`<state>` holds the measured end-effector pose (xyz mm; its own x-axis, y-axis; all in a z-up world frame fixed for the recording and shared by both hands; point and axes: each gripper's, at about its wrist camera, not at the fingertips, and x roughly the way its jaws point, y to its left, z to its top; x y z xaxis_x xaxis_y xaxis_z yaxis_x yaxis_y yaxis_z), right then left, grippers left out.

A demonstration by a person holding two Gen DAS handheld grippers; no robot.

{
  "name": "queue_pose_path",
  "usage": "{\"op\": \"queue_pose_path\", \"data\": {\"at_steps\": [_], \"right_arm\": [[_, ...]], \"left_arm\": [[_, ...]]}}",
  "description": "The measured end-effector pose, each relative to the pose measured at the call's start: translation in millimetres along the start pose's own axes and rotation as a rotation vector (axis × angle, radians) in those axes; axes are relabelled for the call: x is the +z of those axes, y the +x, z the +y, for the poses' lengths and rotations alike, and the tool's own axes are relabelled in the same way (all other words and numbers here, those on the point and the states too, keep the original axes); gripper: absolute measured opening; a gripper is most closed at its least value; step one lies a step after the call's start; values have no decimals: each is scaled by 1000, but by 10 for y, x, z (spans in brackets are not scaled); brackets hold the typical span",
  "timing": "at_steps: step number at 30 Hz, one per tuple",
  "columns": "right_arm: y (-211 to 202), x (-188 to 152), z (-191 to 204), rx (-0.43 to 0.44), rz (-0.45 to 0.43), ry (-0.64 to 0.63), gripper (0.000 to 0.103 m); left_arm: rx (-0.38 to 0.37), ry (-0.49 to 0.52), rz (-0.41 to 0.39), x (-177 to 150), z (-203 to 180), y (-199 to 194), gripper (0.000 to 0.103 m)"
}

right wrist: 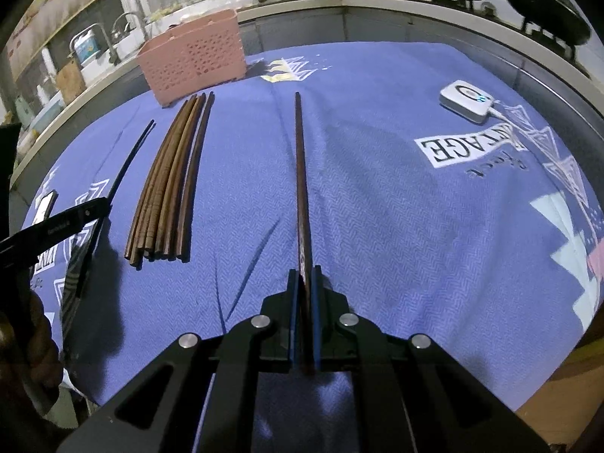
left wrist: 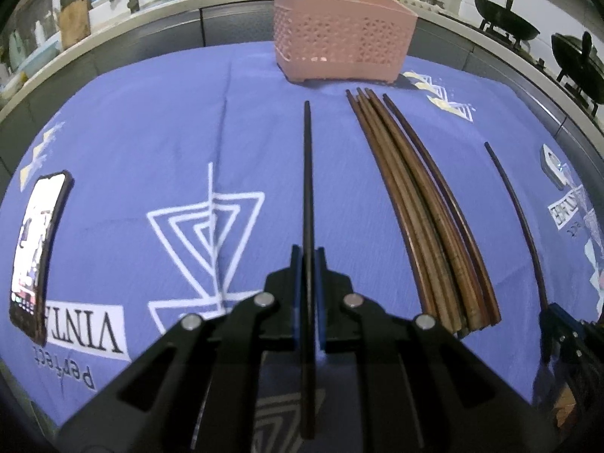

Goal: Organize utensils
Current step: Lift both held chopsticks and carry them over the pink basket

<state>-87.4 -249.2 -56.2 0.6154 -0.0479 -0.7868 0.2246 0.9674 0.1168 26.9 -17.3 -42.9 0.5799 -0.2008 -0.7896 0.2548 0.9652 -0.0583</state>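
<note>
My left gripper (left wrist: pixel 309 255) is shut on a dark chopstick (left wrist: pixel 308 188) that points forward above the blue cloth, toward the pink perforated basket (left wrist: pixel 339 37). My right gripper (right wrist: pixel 305 275) is shut on a brown chopstick (right wrist: pixel 301 158) that also points forward. A bundle of several brown chopsticks (left wrist: pixel 422 207) lies on the cloth between the two grippers; it also shows in the right wrist view (right wrist: pixel 170 185). The basket (right wrist: pixel 192 56) stands at the far end. The left gripper (right wrist: pixel 90 211) with its dark chopstick (right wrist: pixel 128 162) shows at the left of the right wrist view.
A phone (left wrist: pixel 37 249) lies at the cloth's left edge. A small white device (right wrist: pixel 468 104) with a cable sits at the far right. Behind the table runs a counter with a sink (left wrist: pixel 132 3), bottles and woks (left wrist: pixel 506 19) on a stove.
</note>
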Motion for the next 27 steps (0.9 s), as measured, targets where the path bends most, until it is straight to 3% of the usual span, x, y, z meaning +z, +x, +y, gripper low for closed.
{"op": "queue_pose_path", "data": {"at_steps": [9,11,13,15,21,25,27], "right_arm": [[266,465,91,73,69,-113,8],[332,589,108,87,85,-135,8],[425,754,125,112,106,-143,8],[526,927,128,134,131,-139,8],[776,1359,139,203,248,-135,10],[905,1586,138,196,282,-126,13],[993,1716,148,208,292,-108,15]], "left_arm": [[-5,43,42,87,5,49,11],[-3,67,52,124,-24,69,24],[7,87,73,173,-52,112,60],[1,106,86,222,-71,169,68],[-7,74,99,508,24,338,67],[30,107,98,696,14,445,45],[27,122,100,758,-6,481,39]]}}
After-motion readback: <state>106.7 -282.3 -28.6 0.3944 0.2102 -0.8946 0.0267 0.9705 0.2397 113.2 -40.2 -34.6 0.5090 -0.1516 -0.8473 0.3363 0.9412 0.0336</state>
